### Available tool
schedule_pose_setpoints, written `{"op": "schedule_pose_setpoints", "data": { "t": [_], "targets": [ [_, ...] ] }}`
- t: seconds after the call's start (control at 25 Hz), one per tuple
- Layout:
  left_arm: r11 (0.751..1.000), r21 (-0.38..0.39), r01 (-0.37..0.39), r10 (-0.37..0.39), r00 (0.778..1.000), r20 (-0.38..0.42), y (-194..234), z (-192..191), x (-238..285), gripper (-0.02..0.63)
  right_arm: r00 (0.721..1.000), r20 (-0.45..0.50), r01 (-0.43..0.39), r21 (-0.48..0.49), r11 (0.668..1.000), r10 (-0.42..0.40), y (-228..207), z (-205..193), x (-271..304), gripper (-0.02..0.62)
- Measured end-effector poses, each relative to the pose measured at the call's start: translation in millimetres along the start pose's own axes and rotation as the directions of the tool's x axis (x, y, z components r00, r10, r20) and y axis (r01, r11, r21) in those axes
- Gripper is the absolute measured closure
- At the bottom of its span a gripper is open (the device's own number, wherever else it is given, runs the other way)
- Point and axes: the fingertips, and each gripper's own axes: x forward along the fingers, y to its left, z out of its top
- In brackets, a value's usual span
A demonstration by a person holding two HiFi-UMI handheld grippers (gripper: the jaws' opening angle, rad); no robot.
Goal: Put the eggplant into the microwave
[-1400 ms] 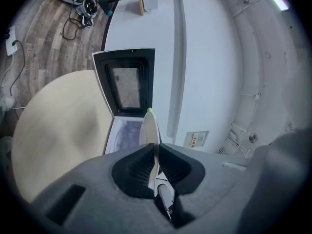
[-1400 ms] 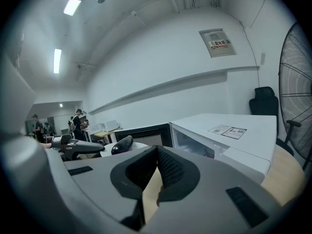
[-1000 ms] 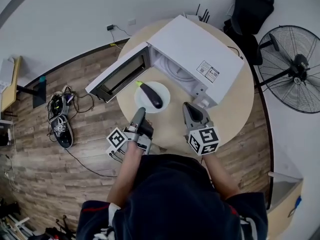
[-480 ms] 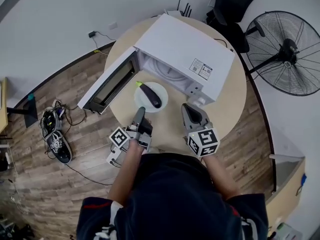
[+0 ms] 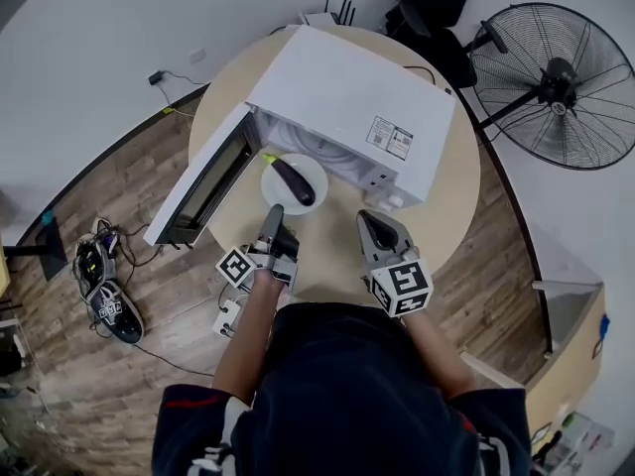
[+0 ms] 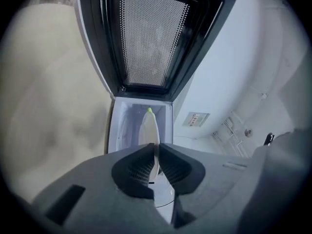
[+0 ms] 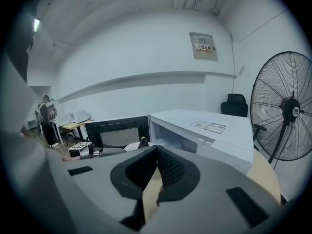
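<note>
Person stood at 6 o'clock of the table, both forearms out front, elbows tucked in. L gripper [image 5: 272, 216] reached toward 12, roughly level. Its jaws were clenched on the near rim of the plate [image 5: 278, 191], and that gripper's own view showed the thin white rim pinched betw. the pads. R gripper [image 5: 375, 222] hovered at approx 5 o'clock of the plate, tilted a bit down and apart from it, jaws pressed together w/ nothing betw. them.

Table [image 5: 337, 256] was round, pale beige, on a wood-plank floor [image 5: 89, 365], w/ white wall beyond. A pedestal fan [image 5: 556, 82] stood off at 2 o'clock, a black chair [image 5: 437, 13] at approx 1, and shoes [image 5: 104, 286] & cables lay on the floor at 8.

The white microwave [image 5: 347, 97] took up the far half of the table. Its door [image 5: 203, 186] was swung wide toward 9–10 and the cavity faced the person. The plate was right at the cavity's mouth, far rim at the opening; couldn't tell if it rested or was lifted. Eggplant [image 5: 295, 182], dark w/ a green stem end pointing to 10–11, lay on the plate, not yet inside.
</note>
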Motion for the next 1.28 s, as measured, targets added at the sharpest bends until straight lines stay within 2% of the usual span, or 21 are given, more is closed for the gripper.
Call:
{"op": "schedule_pose_setpoints", "data": {
  "t": [0.52,0.88,1.04,1.28],
  "targets": [
    [0.999,-0.007,-0.032,0.032,0.997,-0.068,44.8,3.8,50.2,0.568,0.997,-0.054,0.058,-0.004,0.998,-0.058,-17.4,-7.2,12.9,0.584],
    [0.996,-0.003,-0.086,0.085,0.991,-0.104,68.5,1.4,65.2,0.568,0.996,-0.077,0.053,0.004,0.999,-0.052,-22.9,-10.3,24.3,0.584],
    [0.995,-0.019,-0.096,0.093,0.990,-0.103,73.4,0.3,67.7,0.568,0.995,-0.091,0.049,0.007,0.999,-0.048,-22.7,-13.8,26.5,0.584],
    [0.992,0.003,-0.129,0.129,0.987,-0.101,84.6,0.2,73.3,0.572,0.993,-0.104,0.049,0.018,0.999,-0.046,-26.7,-18.9,29.6,0.584]
  ]
}}
